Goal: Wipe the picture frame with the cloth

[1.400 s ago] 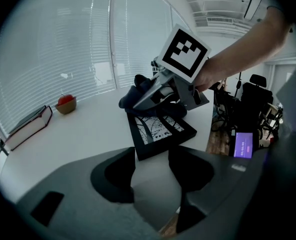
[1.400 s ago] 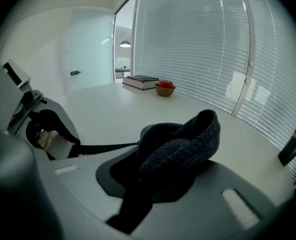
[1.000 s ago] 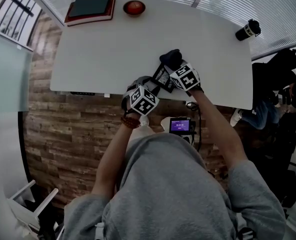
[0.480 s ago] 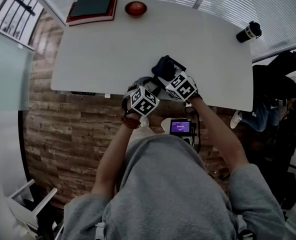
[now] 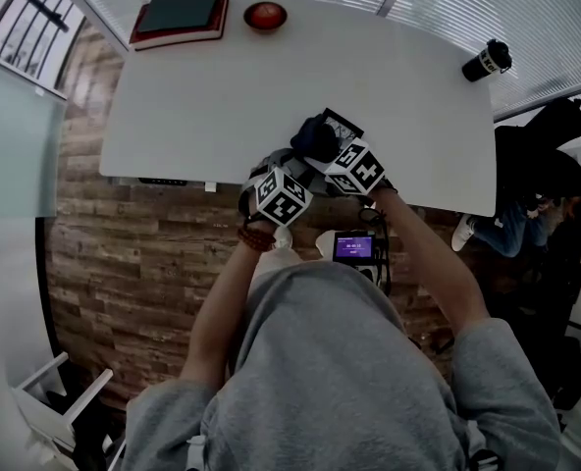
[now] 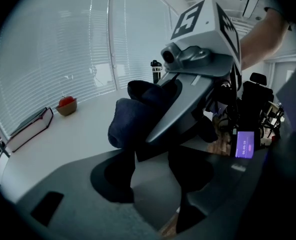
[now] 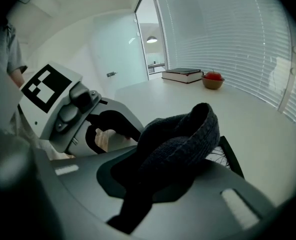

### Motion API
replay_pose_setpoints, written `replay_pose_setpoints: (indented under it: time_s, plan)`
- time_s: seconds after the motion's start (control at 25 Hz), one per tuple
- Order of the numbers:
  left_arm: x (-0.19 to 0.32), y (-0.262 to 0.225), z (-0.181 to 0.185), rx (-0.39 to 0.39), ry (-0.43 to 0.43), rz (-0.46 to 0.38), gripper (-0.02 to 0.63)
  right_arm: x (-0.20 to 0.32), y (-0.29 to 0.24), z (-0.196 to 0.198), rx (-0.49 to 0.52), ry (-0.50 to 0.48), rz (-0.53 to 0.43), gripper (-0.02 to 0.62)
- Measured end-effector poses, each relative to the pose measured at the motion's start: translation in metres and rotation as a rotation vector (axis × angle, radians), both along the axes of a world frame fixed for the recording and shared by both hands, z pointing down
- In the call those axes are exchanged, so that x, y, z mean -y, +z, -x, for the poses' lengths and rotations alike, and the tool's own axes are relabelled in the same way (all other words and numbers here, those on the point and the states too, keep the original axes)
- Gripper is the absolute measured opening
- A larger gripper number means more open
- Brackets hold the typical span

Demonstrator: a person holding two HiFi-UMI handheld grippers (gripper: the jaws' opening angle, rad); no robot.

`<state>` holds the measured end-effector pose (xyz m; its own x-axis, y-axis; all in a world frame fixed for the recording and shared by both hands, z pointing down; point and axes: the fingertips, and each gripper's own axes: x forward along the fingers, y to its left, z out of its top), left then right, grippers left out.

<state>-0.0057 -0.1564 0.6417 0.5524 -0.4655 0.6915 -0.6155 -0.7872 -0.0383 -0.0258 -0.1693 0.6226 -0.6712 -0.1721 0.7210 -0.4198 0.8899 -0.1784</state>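
Observation:
A dark knitted cloth [image 5: 315, 137] is bunched in my right gripper [image 5: 322, 147], which is shut on it and presses it onto the picture frame [image 5: 342, 122] near the front edge of the white table [image 5: 222, 96]. In the right gripper view the cloth [image 7: 183, 134] covers most of the frame; only its black right edge [image 7: 231, 156] shows. My left gripper [image 5: 306, 168] sits just left of it, jaws wide around the frame's near edge. In the left gripper view the cloth [image 6: 130, 116] hangs above the frame's dark edge [image 6: 149, 156].
A stack of books [image 5: 178, 16] and a small bowl [image 5: 264, 15] holding something red stand at the table's far left. A black-and-white tumbler [image 5: 487, 59] stands at the far right. A device with a lit screen [image 5: 353, 247] hangs below the table's front edge.
My right gripper has slid the cloth leftward across the frame and turned a little. The left gripper has stayed where it was.

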Motion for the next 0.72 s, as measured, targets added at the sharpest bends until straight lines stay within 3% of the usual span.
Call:
replay_pose_setpoints:
  time_s: [0.36,0.52,0.6,0.72]
  plan:
    - [0.0,0.0,0.0,0.003,0.0,-0.011,0.212,-0.016,-0.007,0.007,0.076,-0.038,0.093,0.049]
    - [0.0,0.0,0.0,0.0,-0.004,-0.006,0.213,-0.029,-0.026,0.008,0.202,-0.112,0.133,0.052]
    - [0.0,-0.001,-0.001,0.0,-0.004,-0.006,0.213,-0.024,-0.04,-0.003,0.243,-0.101,0.089,0.052]
    - [0.001,-0.001,-0.002,0.0,-0.003,-0.01,0.213,0.008,-0.054,-0.034,0.237,-0.002,-0.038,0.052]
